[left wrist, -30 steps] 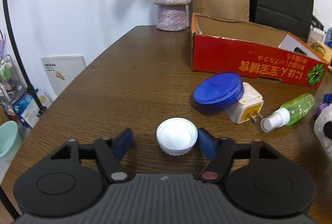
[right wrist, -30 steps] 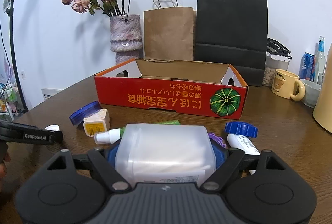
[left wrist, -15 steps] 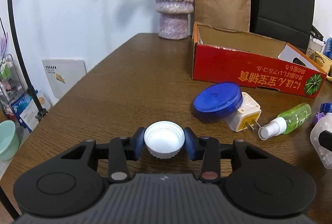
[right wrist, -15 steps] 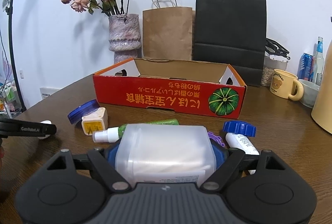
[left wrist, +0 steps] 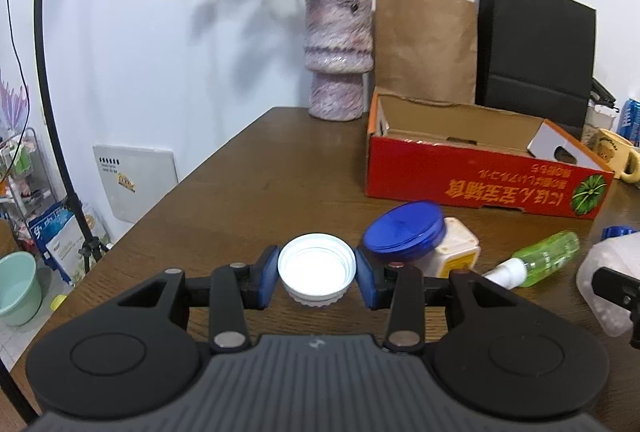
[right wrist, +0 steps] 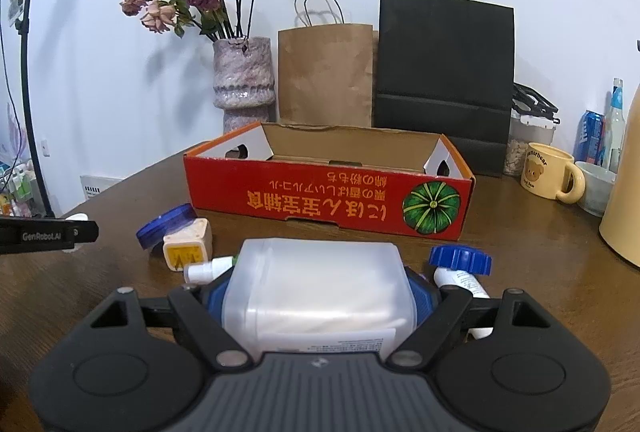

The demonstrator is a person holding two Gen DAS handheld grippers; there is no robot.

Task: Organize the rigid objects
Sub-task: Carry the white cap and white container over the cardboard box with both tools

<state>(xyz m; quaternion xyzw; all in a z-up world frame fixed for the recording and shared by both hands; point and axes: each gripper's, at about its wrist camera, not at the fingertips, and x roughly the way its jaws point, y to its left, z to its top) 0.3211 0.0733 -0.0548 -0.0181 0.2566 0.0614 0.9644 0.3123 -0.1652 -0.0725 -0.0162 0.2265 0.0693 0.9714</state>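
Observation:
My left gripper (left wrist: 316, 274) is shut on a white ribbed cap (left wrist: 317, 269), held open side up a little above the brown table (left wrist: 256, 188). My right gripper (right wrist: 318, 298) is shut on a translucent white plastic container (right wrist: 316, 292), its blue pads pressed on both sides. The open red cardboard box (left wrist: 480, 172) (right wrist: 328, 192) lies across the far side of the table. Between the grippers and the box lie a blue round lid (left wrist: 404, 230), a cream plug adapter (left wrist: 456, 252), a green spray bottle (left wrist: 544, 258) and a blue-capped white tube (right wrist: 460, 268).
A purple vase (right wrist: 244, 84) of dried roses, a brown paper bag (right wrist: 326, 76) and a black bag (right wrist: 444, 72) stand behind the box. At the right sit a bear mug (right wrist: 548, 172), a bowl, cans and a cream jug (right wrist: 624, 200). The table's left edge drops to the floor.
The left gripper's jaws closed onto the white cap and lifted it off the table, the view tilting up. The right gripper and its container stayed still.

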